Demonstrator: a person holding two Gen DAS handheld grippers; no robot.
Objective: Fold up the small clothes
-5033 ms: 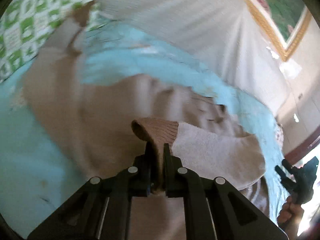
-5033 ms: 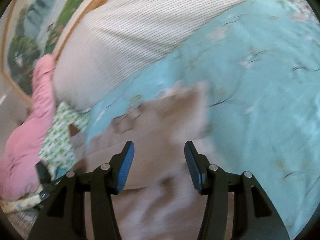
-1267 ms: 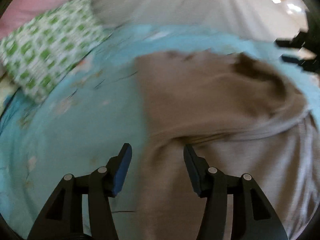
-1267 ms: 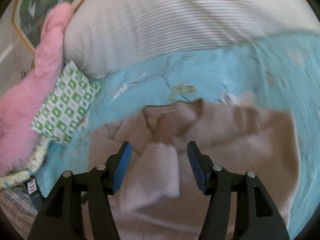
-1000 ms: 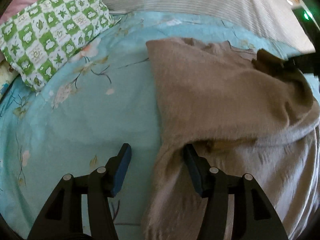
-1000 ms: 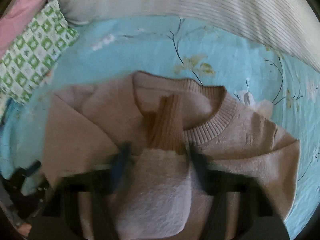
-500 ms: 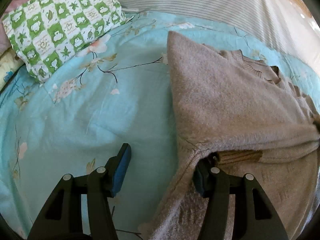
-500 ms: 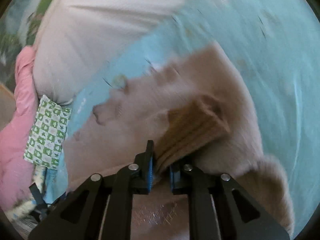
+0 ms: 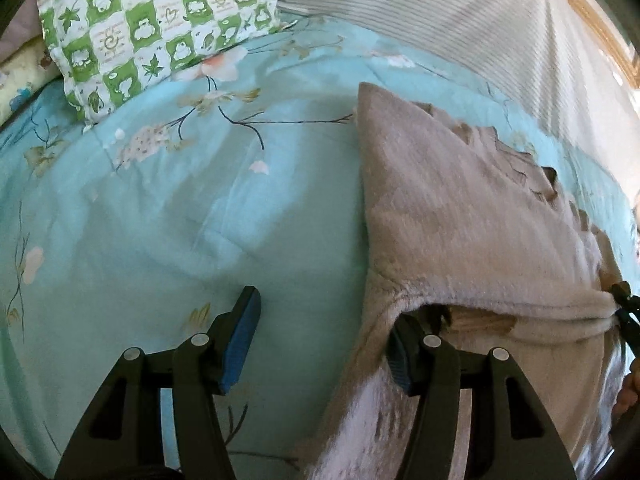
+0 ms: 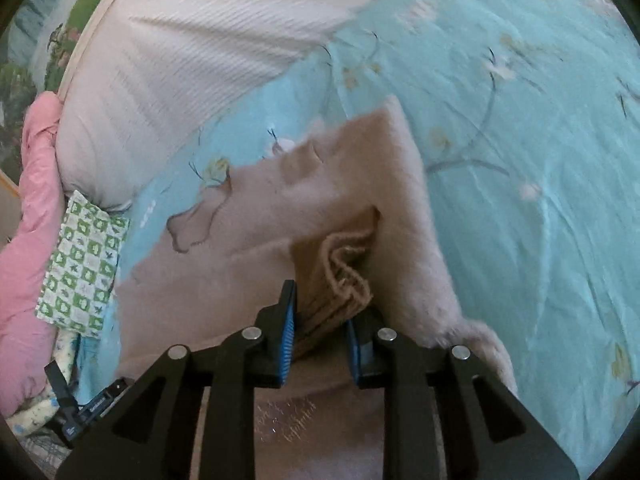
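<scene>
Beige sweater (image 10: pixel 280 240), lying on bed with turquoise floral cover (image 10: pixel 520 160). Ribbed cuff (image 10: pixel 340 276) between blue-padded fingers (image 10: pixel 289 320) of right gripper (image 10: pixel 320 328), jaws opening. Striped white pillow (image 10: pixel 180 60), green checked cushion (image 10: pixel 80 264), pink blanket (image 10: pixel 28 240) at left.

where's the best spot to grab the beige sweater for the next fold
Probably the sweater side fold beside the left gripper. That edge runs straight toward the green checked pillow and lifts a little off the blue bedsheet, so jaws could slide under from the bare sheet side. The right gripper jaws are opening around the ribbed cuff, so leave that.
</scene>
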